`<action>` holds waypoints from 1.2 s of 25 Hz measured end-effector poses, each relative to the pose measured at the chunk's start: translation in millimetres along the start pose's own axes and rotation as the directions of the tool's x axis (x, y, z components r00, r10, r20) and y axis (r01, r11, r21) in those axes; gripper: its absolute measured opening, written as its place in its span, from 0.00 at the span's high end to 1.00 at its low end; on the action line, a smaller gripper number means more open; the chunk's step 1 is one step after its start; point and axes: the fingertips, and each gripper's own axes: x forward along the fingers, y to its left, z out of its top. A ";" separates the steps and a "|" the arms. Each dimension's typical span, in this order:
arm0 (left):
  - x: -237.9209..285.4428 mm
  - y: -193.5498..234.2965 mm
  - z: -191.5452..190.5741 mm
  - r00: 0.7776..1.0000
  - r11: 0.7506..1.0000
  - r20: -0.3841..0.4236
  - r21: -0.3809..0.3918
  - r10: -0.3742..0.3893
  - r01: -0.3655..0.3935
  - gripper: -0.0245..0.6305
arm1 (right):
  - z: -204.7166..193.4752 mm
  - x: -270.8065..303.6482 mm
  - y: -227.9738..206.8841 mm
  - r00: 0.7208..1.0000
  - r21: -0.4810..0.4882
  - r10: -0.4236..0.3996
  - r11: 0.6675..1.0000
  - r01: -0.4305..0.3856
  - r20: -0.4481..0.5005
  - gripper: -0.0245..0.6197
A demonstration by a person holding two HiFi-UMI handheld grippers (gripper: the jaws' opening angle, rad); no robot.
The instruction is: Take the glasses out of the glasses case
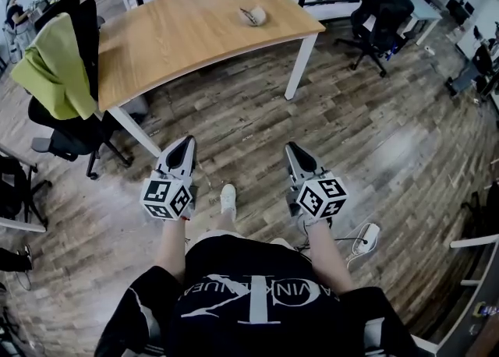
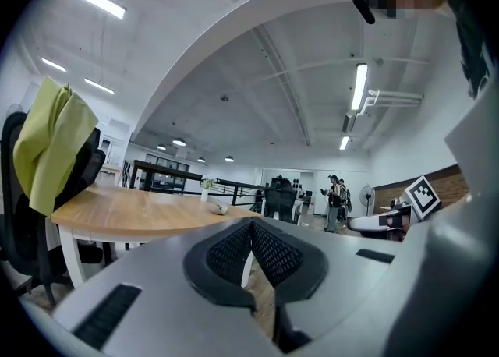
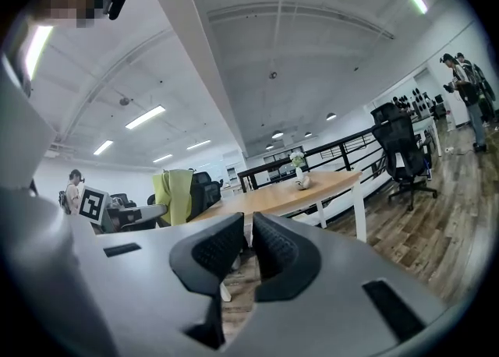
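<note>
The tabletop (image 1: 187, 36) is pale wood, the floor (image 1: 374, 137) dark streaked planks. The cloth (image 1: 51, 67) is yellow-green, the chair (image 1: 74, 133) black. Left tongs (image 1: 185, 143) and right tongs (image 1: 291, 149) are grey with black-and-white square markers.

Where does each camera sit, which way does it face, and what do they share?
Head view: on the person's head, facing steeply down; floor, wooden table, both arms, left gripper, right gripper.
Left gripper view: on that gripper, level along its shut jaws toward the table.
Right gripper view: likewise, along its own shut jaws, table ahead.
Shared: all three show the table and the green cloth on a chair.
</note>
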 end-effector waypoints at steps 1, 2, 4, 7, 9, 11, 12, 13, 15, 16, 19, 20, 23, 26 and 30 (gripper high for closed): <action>9.5 2.3 -0.3 1.000 1.000 -0.003 -0.005 -0.004 0.004 0.94 | 2.0 6.9 -5.0 1.000 0.005 0.000 1.000 0.000 0.000 0.90; 19.0 4.7 -2.1 1.000 1.000 -0.009 -0.011 -0.009 0.009 0.94 | 3.0 14.3 -10.2 1.000 0.009 -0.001 1.000 0.001 -0.002 0.90; 38.4 12.2 -10.4 0.999 1.000 -0.040 -0.019 -0.019 0.019 0.94 | 3.8 30.4 -21.1 1.000 0.021 -0.007 1.000 0.007 -0.013 0.90; 66.3 32.4 -15.2 0.997 0.999 -0.072 -0.033 -0.018 0.015 0.94 | 6.8 55.5 -36.4 0.999 0.039 -0.021 0.999 0.022 -0.030 0.90; 85.6 47.1 -8.0 0.997 0.999 -0.072 -0.033 -0.019 0.017 0.94 | 12.9 73.6 -46.1 0.999 0.048 -0.035 0.998 0.036 -0.032 0.90; 106.2 60.8 -0.8 0.997 0.999 -0.073 -0.033 -0.027 0.025 0.94 | 20.4 92.8 -55.7 0.998 0.063 -0.052 0.997 0.053 -0.026 0.90; 116.2 67.0 1.0 0.997 0.999 -0.076 -0.035 -0.032 0.029 0.94 | 23.6 102.4 -59.9 0.998 0.070 -0.058 0.996 0.060 -0.024 0.90; 126.1 72.9 1.8 0.996 0.999 -0.080 -0.037 -0.036 0.033 0.94 | 26.2 112.0 -63.8 0.998 0.077 -0.063 0.995 0.064 -0.024 0.89; 145.7 83.4 2.7 0.995 0.998 -0.090 -0.041 -0.045 0.042 0.94 | 30.6 130.5 -71.8 0.997 0.092 -0.069 0.993 0.071 -0.027 0.84; 155.6 87.9 3.3 0.994 0.998 -0.095 -0.042 -0.051 0.048 0.94 | 32.6 138.8 -76.2 0.997 0.100 -0.074 0.992 0.077 -0.027 0.82; 184.7 99.9 4.3 0.991 0.997 -0.108 -0.044 -0.074 0.070 0.94 | 36.5 160.3 -91.2 0.995 0.122 -0.099 0.987 0.102 -0.026 0.79; 193.8 104.3 4.3 0.991 0.996 -0.110 -0.045 -0.080 0.076 0.94 | 37.0 167.3 -96.1 0.994 0.129 -0.107 0.985 0.110 -0.026 0.78; 217.2 116.8 3.8 0.988 0.995 -0.118 -0.048 -0.097 0.092 0.94 | 38.3 186.8 -108.3 0.992 0.151 -0.127 0.980 0.129 -0.026 0.76; 236.4 128.8 1.9 0.986 0.993 -0.126 -0.051 -0.112 0.107 0.94 | 38.6 204.4 -117.0 0.989 0.163 -0.143 0.976 0.146 -0.026 0.75; 259.9 145.5 -1.5 0.983 0.991 -0.137 -0.056 -0.126 0.119 0.94 | 38.0 228.2 -127.8 0.987 0.179 -0.161 0.970 0.163 -0.027 0.75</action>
